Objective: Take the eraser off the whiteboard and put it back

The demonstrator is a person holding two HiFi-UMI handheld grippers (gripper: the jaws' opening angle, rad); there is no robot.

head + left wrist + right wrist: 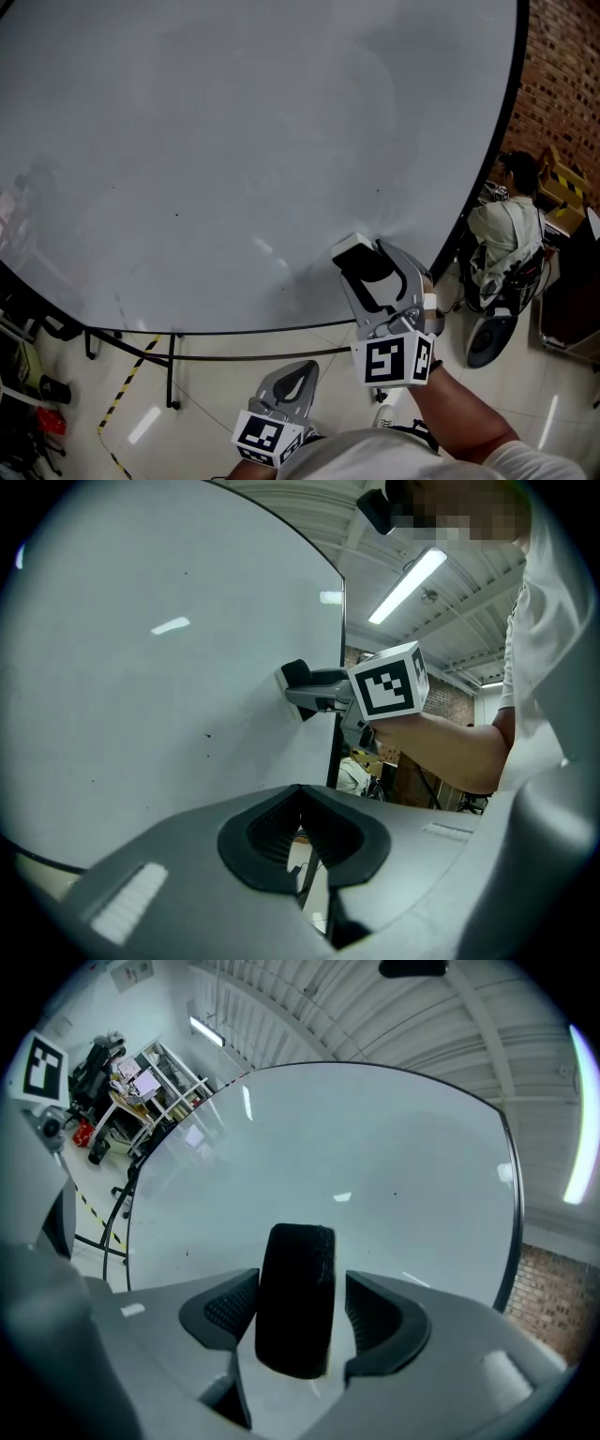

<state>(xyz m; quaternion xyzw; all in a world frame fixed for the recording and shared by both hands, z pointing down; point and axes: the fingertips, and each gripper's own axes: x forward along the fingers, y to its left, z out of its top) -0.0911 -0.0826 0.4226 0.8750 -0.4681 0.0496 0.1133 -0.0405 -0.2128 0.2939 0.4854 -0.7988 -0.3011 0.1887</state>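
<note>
Eraser sits against the whiteboard, flanked by the right gripper jaws. They are spread wide and not squeezing it, with a clear gap on one side. Lower down, the left gripper is closed and empty.

My feed is bright and even, lit by ceiling tubes overhead. Another tube burns out white at the edge of the right gripper view. The whiteboard takes the light softly, with small white glints and dim reflections along its left edge. The eraser has a black side that shows little detail. The floor carries streaks of glare. Both gripper views are fisheye, with black corners and the board's rim bowed. The left tongs and right tongs look soft, close to the lens.
</note>
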